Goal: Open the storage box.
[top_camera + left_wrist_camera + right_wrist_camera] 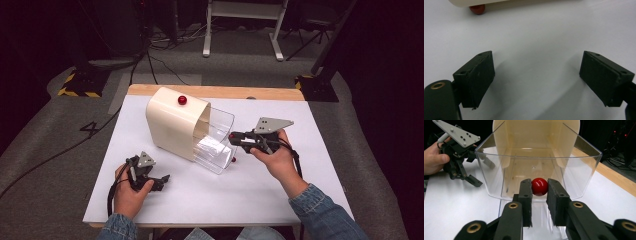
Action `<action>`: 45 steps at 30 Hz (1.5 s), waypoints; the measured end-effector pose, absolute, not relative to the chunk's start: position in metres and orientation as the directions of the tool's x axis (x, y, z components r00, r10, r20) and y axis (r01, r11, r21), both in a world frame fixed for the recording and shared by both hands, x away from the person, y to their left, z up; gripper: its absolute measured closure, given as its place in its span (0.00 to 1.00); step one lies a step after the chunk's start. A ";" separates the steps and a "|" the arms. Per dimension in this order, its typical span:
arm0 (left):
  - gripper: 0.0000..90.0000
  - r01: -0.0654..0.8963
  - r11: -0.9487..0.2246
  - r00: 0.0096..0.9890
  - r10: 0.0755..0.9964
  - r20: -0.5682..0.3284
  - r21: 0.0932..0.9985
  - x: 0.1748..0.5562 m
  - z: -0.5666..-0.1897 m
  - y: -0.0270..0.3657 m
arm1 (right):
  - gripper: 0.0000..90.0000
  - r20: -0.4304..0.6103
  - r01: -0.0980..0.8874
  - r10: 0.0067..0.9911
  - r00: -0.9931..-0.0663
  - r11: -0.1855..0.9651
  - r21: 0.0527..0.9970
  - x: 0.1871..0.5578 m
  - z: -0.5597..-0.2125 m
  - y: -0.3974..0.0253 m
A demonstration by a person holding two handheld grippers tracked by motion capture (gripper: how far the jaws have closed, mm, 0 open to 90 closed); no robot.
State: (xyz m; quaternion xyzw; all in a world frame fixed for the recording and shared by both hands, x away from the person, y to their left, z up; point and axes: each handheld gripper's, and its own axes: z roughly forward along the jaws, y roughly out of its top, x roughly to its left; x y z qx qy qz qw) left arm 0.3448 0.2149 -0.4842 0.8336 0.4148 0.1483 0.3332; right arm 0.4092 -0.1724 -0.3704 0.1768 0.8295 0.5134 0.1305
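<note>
While the left gripper (161,181) sits idle on the white table (250,195), jaws spread wide and empty, the right gripper (539,192) pinches the red knob (539,186) on the clear bread-box door (584,165) — round and glossy, so I'd guess a slanted pull slips it free, or drags the cream box (172,125) along.

A white surface (210,200) with a wooden far edge stood on grey carpet (50,150) (cables (45,160) trailing across it); the room beyond lay dark.
</note>
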 end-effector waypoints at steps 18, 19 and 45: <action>0.14 0.593 -0.434 0.612 0.790 -0.030 0.678 0.345 -0.484 0.215 | 0.72 0.026 0.227 0.438 -0.899 0.412 0.882 0.406 -0.391 -0.185; 0.14 0.593 -0.434 0.612 0.790 -0.030 0.678 0.345 -0.484 0.215 | 0.71 0.024 0.228 0.443 -0.896 0.413 0.882 0.406 -0.391 -0.185; 0.14 0.589 -0.435 0.612 0.791 -0.024 0.681 0.344 -0.484 0.215 | 0.50 -0.001 0.244 0.593 -0.805 0.332 0.911 0.393 -0.375 -0.258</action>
